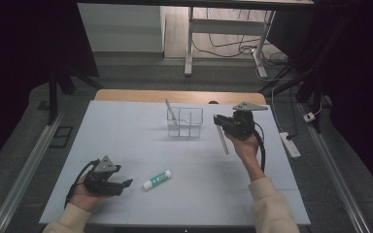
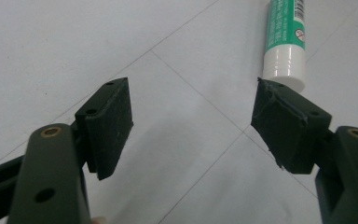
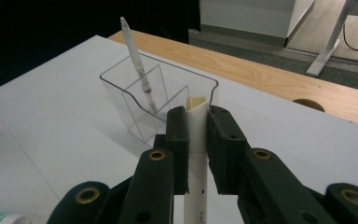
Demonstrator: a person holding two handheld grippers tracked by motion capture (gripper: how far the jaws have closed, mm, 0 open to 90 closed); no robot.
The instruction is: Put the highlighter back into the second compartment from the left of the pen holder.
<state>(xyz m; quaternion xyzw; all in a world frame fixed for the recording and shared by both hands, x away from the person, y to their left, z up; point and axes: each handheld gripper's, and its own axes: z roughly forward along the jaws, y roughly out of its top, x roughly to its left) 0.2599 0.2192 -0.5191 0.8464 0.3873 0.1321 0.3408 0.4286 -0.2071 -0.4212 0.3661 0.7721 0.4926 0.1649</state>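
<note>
- Right gripper (image 1: 219, 122) raised above the far right part of the table (image 1: 126, 141), jaws clamped on a white ruler-like strip (image 1: 222, 141) near its upper end.
- Strip hanging down and slightly right from the jaws in the high view, lower end above the tabletop, whether touching it cannot be told.
- In the right gripper view, strip (image 3: 196, 154) pinched between both pads, cream top end poking just past them.
- Clear divided organiser (image 1: 185, 122) just left of the right gripper, near the far table edge, with a white pen (image 1: 171, 112) leaning in its left compartment.
- Bare tabletop left of the organiser and across the middle; wooden edge behind.
- Left gripper (image 1: 125, 184) low at the near left, jaws wide apart, nothing between them.
- Green-and-white glue stick (image 1: 157, 179) lying flat just right of the left gripper, apart from it; its white cap (image 2: 284, 70) close beyond one pad.
</note>
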